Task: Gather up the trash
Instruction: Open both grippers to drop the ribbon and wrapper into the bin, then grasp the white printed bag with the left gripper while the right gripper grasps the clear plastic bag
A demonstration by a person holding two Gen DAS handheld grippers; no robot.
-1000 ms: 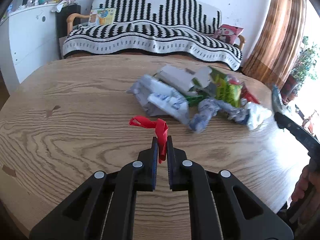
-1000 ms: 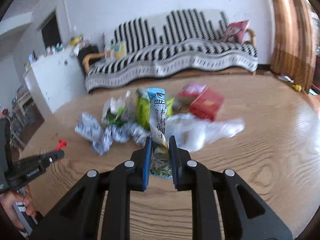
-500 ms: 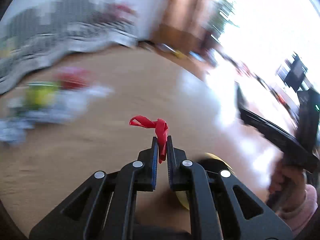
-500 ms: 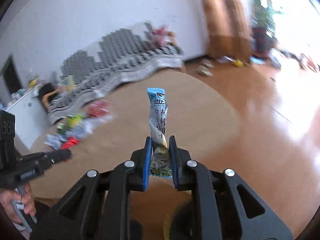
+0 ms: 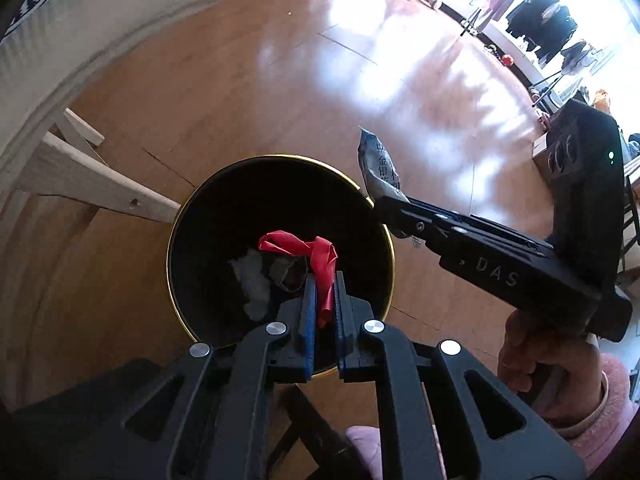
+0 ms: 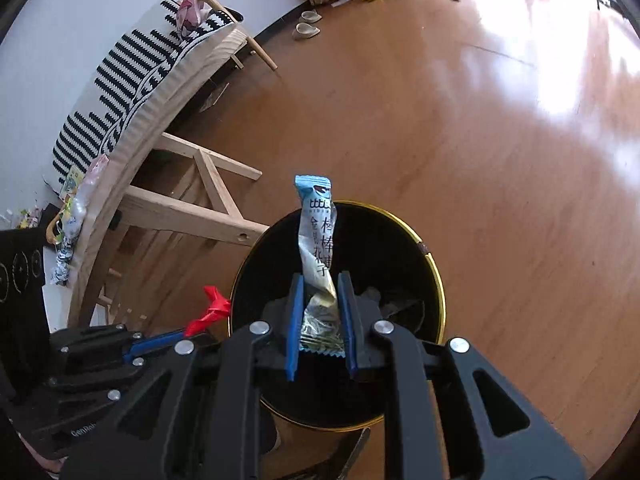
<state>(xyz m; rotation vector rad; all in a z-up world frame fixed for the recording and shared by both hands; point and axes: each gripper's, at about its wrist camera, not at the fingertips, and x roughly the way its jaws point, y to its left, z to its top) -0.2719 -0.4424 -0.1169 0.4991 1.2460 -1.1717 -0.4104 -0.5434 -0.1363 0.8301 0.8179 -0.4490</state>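
A black round bin with a gold rim (image 5: 176, 220) (image 6: 434, 276) stands on the wood floor, with crumpled white and dark scraps at its bottom. My left gripper (image 5: 322, 280) hangs over the bin mouth, shut on a red scrap (image 5: 316, 252). My right gripper (image 6: 320, 282) is also above the bin, shut on a long blue and white snack wrapper (image 6: 316, 232) that sticks up between its pads. In the left wrist view the right gripper (image 5: 386, 200) reaches in from the right with the wrapper (image 5: 378, 168). In the right wrist view the left gripper (image 6: 182, 334) shows at lower left with the red scrap (image 6: 210, 312).
The round wooden table's edge (image 6: 160, 92) and its pale legs (image 6: 188, 216) curve along the left, with more trash (image 6: 70, 224) lying on top. A striped sofa (image 6: 128, 60) stands behind. A hand in a pink sleeve (image 5: 560, 372) holds the right gripper. Bright bare floor (image 6: 480, 120) spreads right.
Both grippers swung away from the tabletop trash pile, tipped downward and now hang over the black bin on the floor. Each still holds its piece.
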